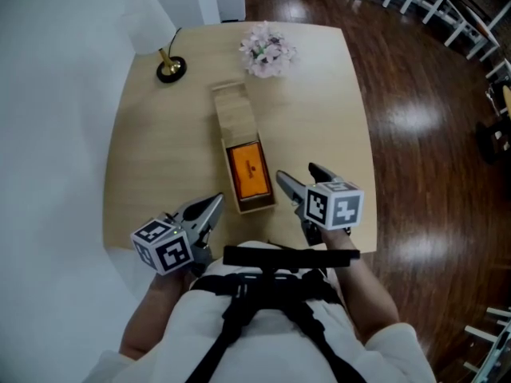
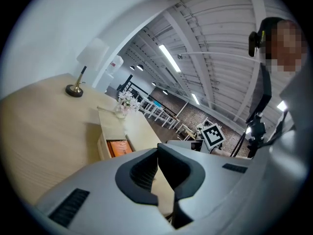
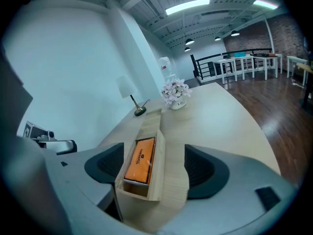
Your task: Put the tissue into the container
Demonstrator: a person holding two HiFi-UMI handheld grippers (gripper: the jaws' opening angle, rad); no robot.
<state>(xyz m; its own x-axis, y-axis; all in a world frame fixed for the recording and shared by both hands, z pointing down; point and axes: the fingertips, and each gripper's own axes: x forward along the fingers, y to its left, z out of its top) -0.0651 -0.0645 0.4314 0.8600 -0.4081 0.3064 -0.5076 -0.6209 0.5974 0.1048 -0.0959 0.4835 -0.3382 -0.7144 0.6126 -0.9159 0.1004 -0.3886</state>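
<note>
A long wooden container [image 1: 233,108] lies lengthwise on the round table, its sliding lid pushed to the far end. An orange tissue pack [image 1: 248,171] lies flat in the uncovered near half. My right gripper [image 1: 302,180] is open just right of the box's near end, nothing between its pads. In the right gripper view the tissue pack [image 3: 141,159] and the container [image 3: 157,155] lie ahead of the spread pads [image 3: 104,166]. My left gripper [image 1: 211,212] is near the table's front edge, left of the box, shut and empty. The left gripper view has the tissue pack [image 2: 119,147] ahead.
A small brass lamp [image 1: 169,67] with a white shade stands at the far left of the table [image 1: 160,150]. A pot of pale flowers [image 1: 268,49] stands beyond the box's far end. Dark wood floor [image 1: 415,118] lies to the right, a white wall to the left.
</note>
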